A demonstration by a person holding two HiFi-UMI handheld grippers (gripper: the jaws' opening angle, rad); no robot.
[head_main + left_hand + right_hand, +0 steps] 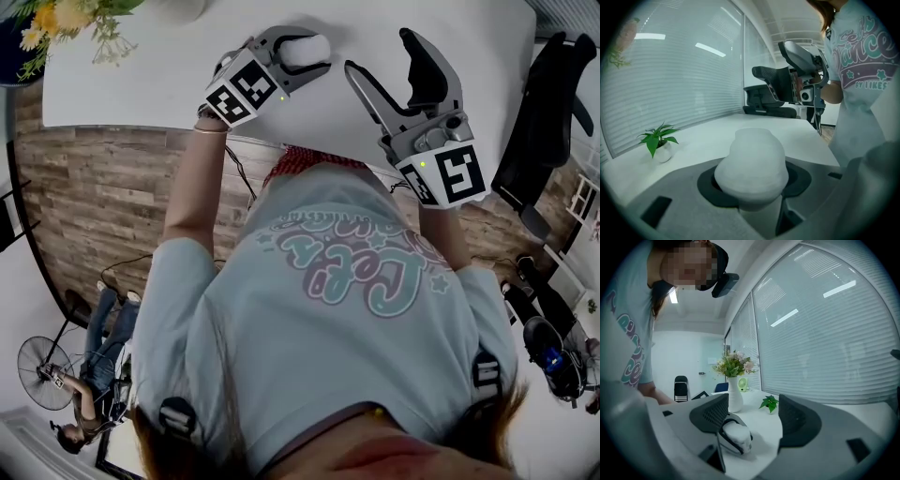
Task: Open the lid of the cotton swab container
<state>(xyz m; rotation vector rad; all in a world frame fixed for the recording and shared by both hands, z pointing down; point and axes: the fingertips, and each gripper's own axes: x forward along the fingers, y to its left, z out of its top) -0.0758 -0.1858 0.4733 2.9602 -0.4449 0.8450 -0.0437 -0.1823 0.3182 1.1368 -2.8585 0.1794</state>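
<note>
Two grippers over the far surface (141,84): left gripper (323,52) jaws clamped on the white cotton swab container (302,49); right gripper (377,54) jaws apart, empty, just right. Risk: our clamp could slip on the rounded body when we pry, tipping it.

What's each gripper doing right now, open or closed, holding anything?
Left gripper: closed on the cotton swab container.
Right gripper: open, holding nothing.
</note>
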